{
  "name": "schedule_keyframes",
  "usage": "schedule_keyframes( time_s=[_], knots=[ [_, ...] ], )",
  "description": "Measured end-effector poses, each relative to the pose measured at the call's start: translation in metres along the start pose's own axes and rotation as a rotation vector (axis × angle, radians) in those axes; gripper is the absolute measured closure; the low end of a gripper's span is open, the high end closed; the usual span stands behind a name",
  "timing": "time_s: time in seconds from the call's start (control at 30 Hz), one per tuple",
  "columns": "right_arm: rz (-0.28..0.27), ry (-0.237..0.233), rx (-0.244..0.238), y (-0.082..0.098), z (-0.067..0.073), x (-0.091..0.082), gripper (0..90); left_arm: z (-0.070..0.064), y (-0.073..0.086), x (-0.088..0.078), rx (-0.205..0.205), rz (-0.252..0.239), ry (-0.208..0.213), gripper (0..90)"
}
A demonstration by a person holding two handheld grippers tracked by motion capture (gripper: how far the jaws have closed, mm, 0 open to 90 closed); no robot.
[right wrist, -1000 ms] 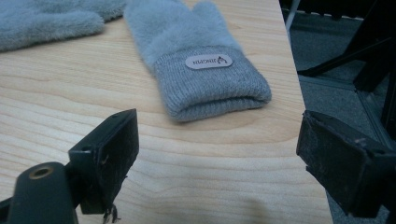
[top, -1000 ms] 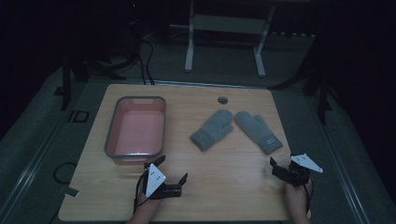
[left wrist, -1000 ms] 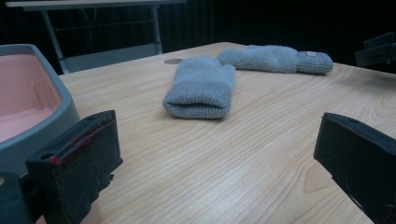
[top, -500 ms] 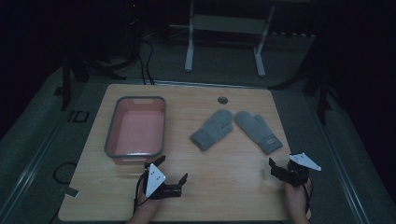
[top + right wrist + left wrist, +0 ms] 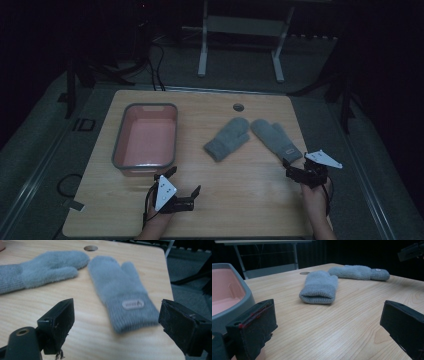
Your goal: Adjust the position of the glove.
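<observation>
Grey mitten (image 5: 122, 298) lies just ahead of right gripper (image 5: 115, 322), fingers spread wide; left gripper (image 5: 327, 325) likewise.

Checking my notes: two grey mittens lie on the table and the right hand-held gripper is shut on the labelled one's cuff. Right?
Not quite. The right hand-held gripper is open, jaws apart just short of the labelled mitten; the right gripper view shows it. Both grey mittens do lie on the table.

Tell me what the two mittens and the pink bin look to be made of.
Right mitten: looks like fuzzy grey fleece or brushed knit, with a ribbed cuff and small sewn label. Left mitten: same soft nap and ribbed cuff. Bin: seemingly moulded plastic, smooth pink inside with a grey rim. Table: light wood-grain surface, possibly laminate.
</observation>
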State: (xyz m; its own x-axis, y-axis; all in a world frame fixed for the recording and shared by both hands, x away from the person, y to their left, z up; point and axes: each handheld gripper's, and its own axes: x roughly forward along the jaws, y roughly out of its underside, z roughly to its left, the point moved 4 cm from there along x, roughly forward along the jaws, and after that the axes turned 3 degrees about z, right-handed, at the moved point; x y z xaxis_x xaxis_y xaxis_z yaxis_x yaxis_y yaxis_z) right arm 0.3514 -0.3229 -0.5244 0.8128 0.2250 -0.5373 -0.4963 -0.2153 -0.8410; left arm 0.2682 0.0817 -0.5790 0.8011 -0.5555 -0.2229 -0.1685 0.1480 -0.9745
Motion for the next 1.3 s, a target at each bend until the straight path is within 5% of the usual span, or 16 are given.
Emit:
schedule_keyframes(
  time_s=[0.33, 0.6, 0.77, 1.03, 1.13, 1.2, 1.3],
  knots=[
    [0.025, -0.095, -0.034, -0.039, 0.015, 0.014, 13.6, 0.000, 0.000, 0.000, 0.002, -0.002, 0.001, 0.9],
    [0.044, -0.176, -0.130, -0.072, 0.035, 0.036, 13.5, 0.000, 0.000, 0.000, 0.001, -0.005, 0.003, 0.9],
    [0.028, -0.206, -0.190, -0.081, 0.048, 0.052, 13.3, 0.000, 0.000, 0.000, 0.001, -0.007, 0.003, 0.9],
    [0.105, -0.281, -0.221, -0.089, 0.071, 0.076, 15.9, 0.000, 0.000, 0.000, 0.000, -0.007, 0.004, 0.9],
    [0.103, -0.240, -0.265, -0.093, 0.081, 0.087, 13.6, 0.000, 0.000, 0.000, 0.000, -0.007, 0.005, 0.9],
    [0.118, -0.311, -0.270, -0.094, 0.088, 0.093, 14.8, 0.000, 0.000, 0.000, -0.003, -0.007, 0.006, 0.9],
    [0.119, -0.355, -0.264, -0.097, 0.096, 0.103, 14.2, 0.000, 0.000, 0.000, -0.008, -0.005, 0.010, 0.9]
  ],
)
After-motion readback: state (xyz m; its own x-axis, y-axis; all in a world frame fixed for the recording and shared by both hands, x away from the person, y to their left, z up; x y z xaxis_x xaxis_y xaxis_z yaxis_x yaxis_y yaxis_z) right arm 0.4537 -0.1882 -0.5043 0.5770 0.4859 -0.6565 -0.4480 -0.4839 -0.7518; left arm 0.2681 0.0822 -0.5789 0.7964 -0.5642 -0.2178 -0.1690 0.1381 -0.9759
